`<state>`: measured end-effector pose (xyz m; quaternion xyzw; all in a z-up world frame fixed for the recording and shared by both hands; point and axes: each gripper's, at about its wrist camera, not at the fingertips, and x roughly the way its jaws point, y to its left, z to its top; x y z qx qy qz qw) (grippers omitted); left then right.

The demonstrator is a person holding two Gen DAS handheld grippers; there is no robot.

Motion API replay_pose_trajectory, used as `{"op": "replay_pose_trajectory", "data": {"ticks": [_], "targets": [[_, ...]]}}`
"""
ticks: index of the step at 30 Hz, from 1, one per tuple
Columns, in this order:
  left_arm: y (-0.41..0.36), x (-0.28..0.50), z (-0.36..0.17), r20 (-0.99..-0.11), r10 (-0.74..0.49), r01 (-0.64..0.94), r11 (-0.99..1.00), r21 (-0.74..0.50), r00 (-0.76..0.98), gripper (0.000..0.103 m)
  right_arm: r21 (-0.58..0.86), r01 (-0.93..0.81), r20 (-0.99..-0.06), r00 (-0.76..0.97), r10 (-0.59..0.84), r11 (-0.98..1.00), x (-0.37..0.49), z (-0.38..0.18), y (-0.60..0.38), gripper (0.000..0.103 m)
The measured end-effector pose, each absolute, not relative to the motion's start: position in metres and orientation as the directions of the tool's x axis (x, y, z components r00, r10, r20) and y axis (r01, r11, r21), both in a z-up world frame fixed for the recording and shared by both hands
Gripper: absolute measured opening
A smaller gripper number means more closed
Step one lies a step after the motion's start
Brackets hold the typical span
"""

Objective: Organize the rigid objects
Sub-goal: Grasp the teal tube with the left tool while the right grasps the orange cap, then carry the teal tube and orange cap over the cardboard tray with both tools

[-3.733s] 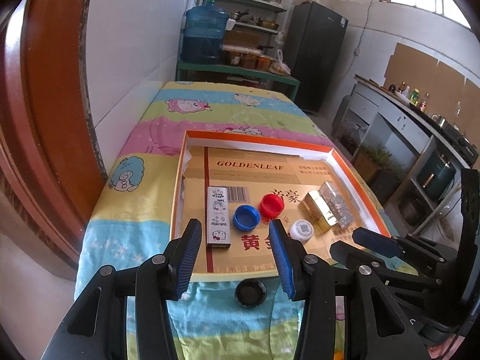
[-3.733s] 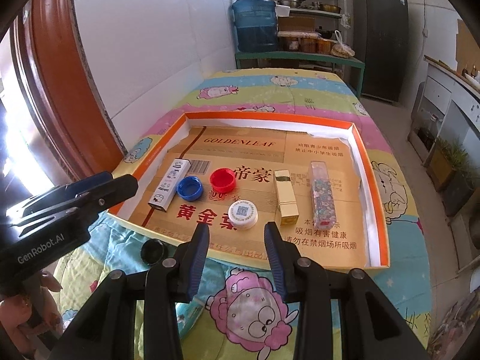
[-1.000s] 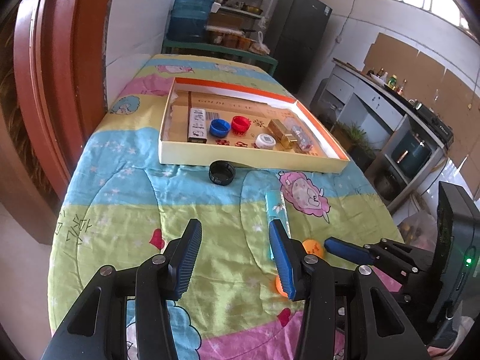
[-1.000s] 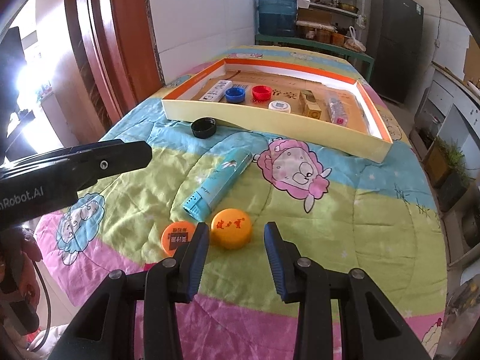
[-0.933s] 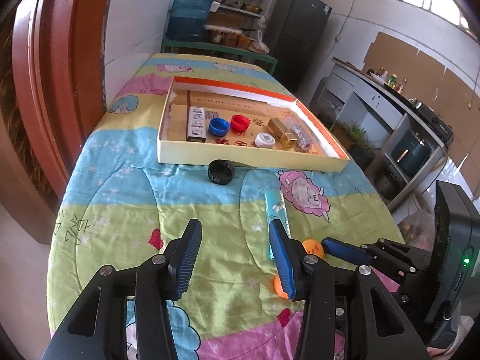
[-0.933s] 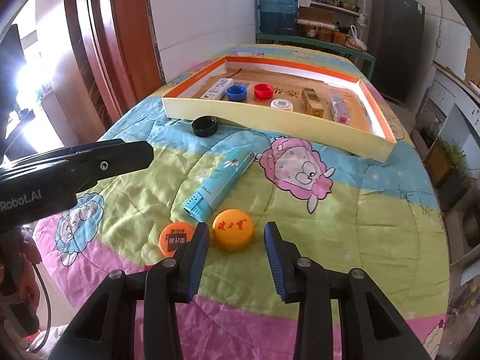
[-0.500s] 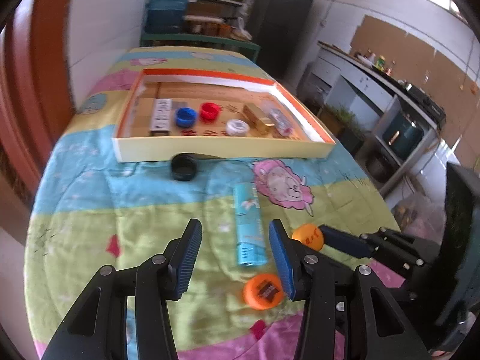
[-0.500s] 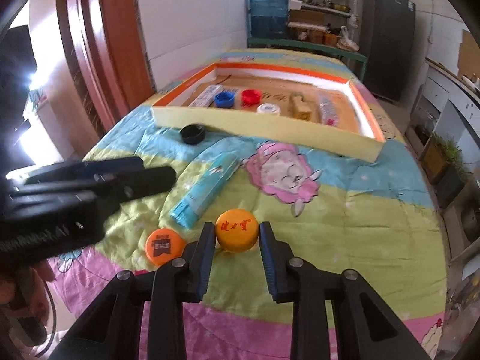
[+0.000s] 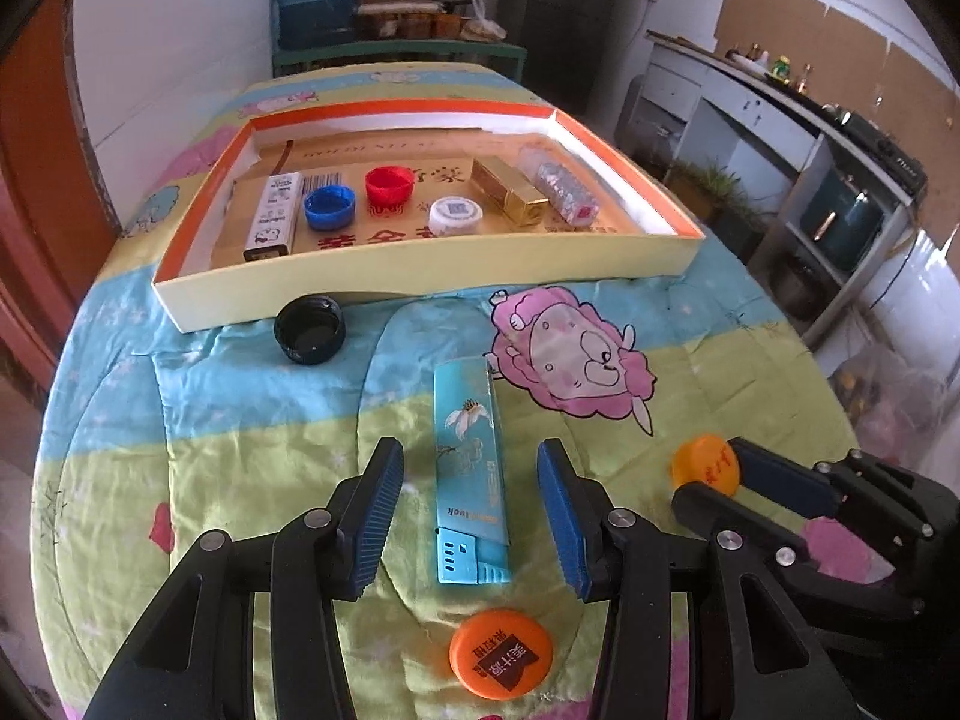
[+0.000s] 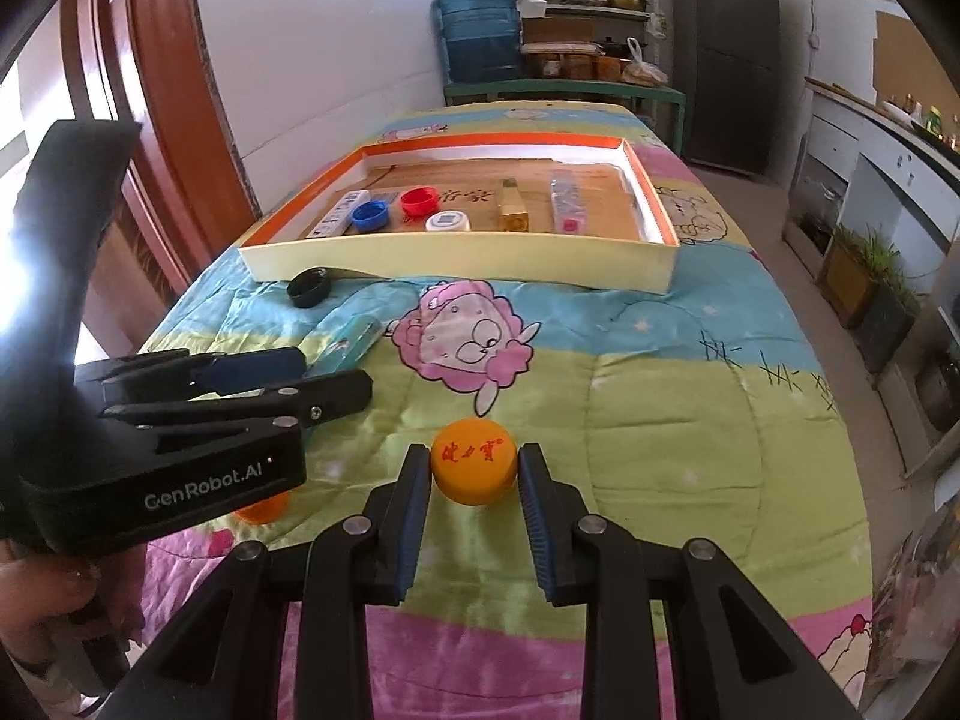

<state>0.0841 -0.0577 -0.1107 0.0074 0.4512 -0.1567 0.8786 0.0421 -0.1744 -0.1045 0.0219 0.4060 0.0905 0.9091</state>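
Observation:
My right gripper (image 10: 474, 474) is shut on a yellow-orange cap (image 10: 474, 469) that rests on the quilt; it also shows in the left wrist view (image 9: 705, 471). My left gripper (image 9: 471, 501) is open around a light blue box (image 9: 471, 471) lying on the quilt, its fingers apart from the box. An orange cap (image 9: 501, 653) lies just below it. A black cap (image 9: 310, 329) sits by the front wall of the shallow cardboard tray (image 9: 420, 282). The tray holds a white box (image 9: 275, 216), blue cap (image 9: 329, 208), red cap (image 9: 389, 184), white cap (image 9: 455, 215), gold box (image 9: 509, 198) and a clear box (image 9: 558, 192).
The cartoon quilt (image 10: 660, 390) covers the table. A wall and a red-brown door frame (image 10: 168, 120) stand to the left. Shelves with a water jug (image 10: 480, 30) and a fridge stand beyond the far end. Counters line the right side.
Both grippers moved forward and down toward the quilt. My right gripper closed onto the yellow-orange cap. My left gripper came over the light blue box and stayed open.

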Motion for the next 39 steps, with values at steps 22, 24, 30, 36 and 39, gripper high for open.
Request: {"op": "replay_pose_trajectory", "data": {"ticks": [22, 24, 30, 36, 39], "targets": [[-0.041, 0.077, -0.078, -0.719, -0.373, 0.316, 0.923, -0.22, 0.587, 0.022, 0.121, -0.172, -0.709, 0.674, 0.207, 0.978, 0.056, -0.09, -0.174, 0.03], [-0.038, 0.078, -0.073, -0.712, -0.371, 0.312, 0.924, -0.221, 0.596, 0.022, 0.116, -0.179, -0.703, 0.68, 0.208, 0.977, 0.059, -0.085, -0.172, 0.03], [-0.027, 0.09, -0.057, -0.689, -0.363, 0.296, 0.929, -0.22, 0.628, 0.022, 0.099, -0.193, -0.681, 0.702, 0.208, 0.976, 0.071, -0.072, -0.169, 0.03], [-0.021, 0.103, -0.046, -0.671, -0.358, 0.287, 0.932, -0.22, 0.649, 0.022, 0.091, -0.195, -0.662, 0.721, 0.206, 0.977, 0.084, -0.061, -0.169, 0.03], [-0.02, 0.111, -0.042, -0.665, -0.356, 0.284, 0.933, -0.22, 0.656, 0.022, 0.09, -0.196, -0.657, 0.725, 0.206, 0.977, 0.091, -0.058, -0.169, 0.03]]}}
